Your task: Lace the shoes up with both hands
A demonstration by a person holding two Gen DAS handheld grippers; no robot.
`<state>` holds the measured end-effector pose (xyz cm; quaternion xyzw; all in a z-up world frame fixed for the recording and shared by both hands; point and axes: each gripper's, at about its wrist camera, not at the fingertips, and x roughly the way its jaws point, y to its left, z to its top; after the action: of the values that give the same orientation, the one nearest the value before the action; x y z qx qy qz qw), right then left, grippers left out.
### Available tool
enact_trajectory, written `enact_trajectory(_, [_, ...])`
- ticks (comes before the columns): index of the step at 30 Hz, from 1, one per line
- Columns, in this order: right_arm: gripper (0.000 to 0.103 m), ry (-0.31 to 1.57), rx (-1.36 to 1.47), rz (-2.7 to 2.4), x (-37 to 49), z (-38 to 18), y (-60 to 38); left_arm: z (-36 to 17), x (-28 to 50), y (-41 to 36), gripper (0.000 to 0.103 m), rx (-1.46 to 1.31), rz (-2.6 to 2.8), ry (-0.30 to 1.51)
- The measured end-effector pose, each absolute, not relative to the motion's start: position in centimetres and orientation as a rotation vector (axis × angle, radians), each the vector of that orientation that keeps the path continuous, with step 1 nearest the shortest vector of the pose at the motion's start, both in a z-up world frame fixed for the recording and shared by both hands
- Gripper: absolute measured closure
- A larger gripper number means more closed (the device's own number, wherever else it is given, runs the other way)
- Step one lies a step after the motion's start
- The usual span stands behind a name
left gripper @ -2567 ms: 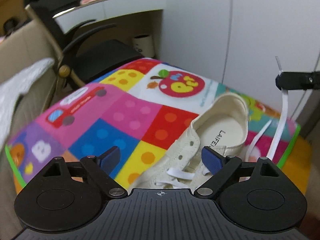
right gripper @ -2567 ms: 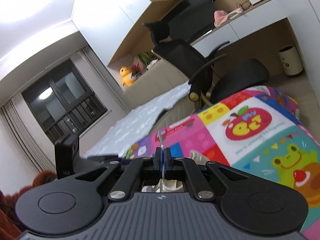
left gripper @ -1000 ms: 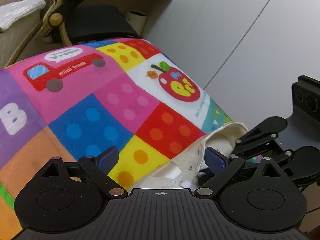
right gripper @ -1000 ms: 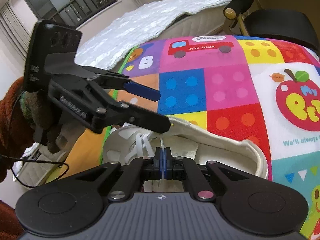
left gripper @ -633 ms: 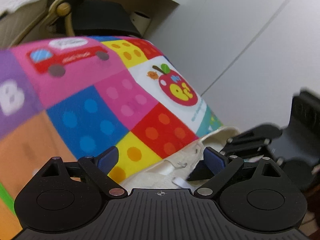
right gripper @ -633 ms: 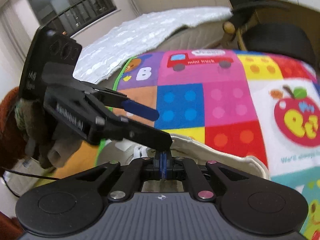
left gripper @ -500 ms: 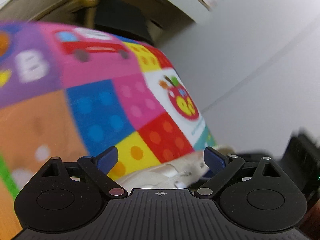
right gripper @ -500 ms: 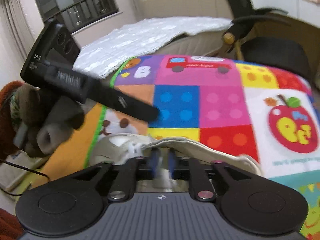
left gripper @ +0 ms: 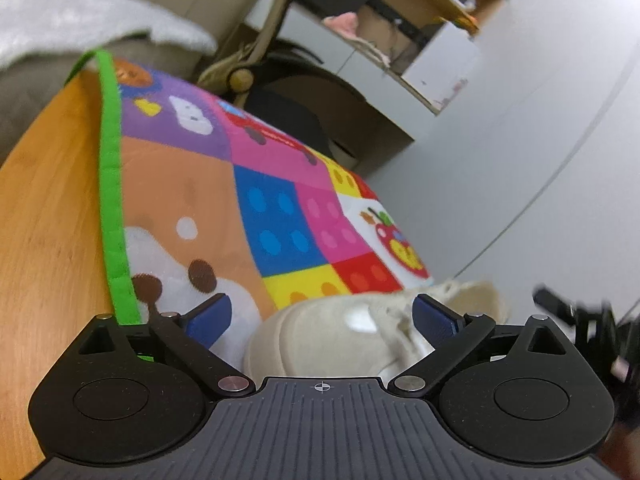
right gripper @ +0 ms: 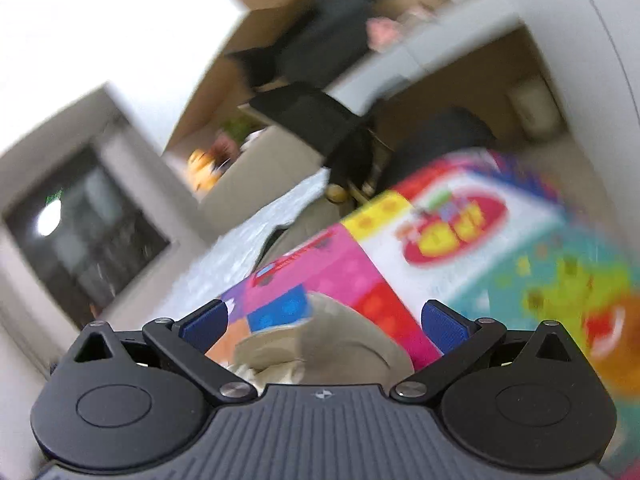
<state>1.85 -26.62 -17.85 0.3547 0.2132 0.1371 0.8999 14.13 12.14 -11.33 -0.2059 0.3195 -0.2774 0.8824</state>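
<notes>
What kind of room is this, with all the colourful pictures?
Probably a bedroom or study at home: a bright play mat on a wooden table, a black desk chair and a bed behind it.

The view is motion-blurred. The black right gripper (right gripper: 324, 326) with blue pads has its jaws opening, wide apart, nothing pressed between them. Just below sits the cream fabric shoe (right gripper: 320, 344), resting on a bright patchwork play mat (right gripper: 460, 264). Behind stand a black office chair (right gripper: 320, 120) and a dark window (right gripper: 80, 220).

Both wrist views low, close, sharing shoe (left gripper: 360, 332) on mat (left gripper: 280, 216)
</notes>
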Motion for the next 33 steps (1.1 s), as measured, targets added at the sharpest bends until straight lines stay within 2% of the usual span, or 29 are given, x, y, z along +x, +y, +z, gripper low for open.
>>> enact_trajectory(3, [0.0,0.457,0.873,0.299,3.3,-20.9,-26.4,-12.6,13.2,11.4,0.002,-0.39,-0.562,0.608])
enact_trajectory(5, [0.0,0.389,0.862,0.298,3.1,-22.0,-25.6,-13.1,12.9,11.7,0.001,-0.438,-0.557,0.599])
enact_trajectory(8, [0.0,0.393,0.746,0.271,3.4,-21.8,-23.8,-13.4,13.2,11.9,0.0,-0.462,-0.56,0.613])
enact_trajectory(15, [0.0,0.365,0.794,0.295,3.5,-22.0,-24.6,-13.5,13.5,11.9,0.0,-0.485,-0.563,0.615])
enact_trajectory(21, [0.0,0.425,0.723,0.271,3.4,-20.9,-23.7,-13.3,13.5,11.4,0.0,-0.452,-0.57,0.625])
enact_trajectory(28, [0.0,0.465,0.635,0.291,2.4,-20.6,-21.5,-13.3,10.0,12.3,0.0,-0.473,-0.575,0.625])
enact_trajectory(33, [0.0,0.429,0.726,0.303,1.8,-21.2,-22.2,-13.2,8.8,12.2,0.0,-0.466,-0.545,0.615])
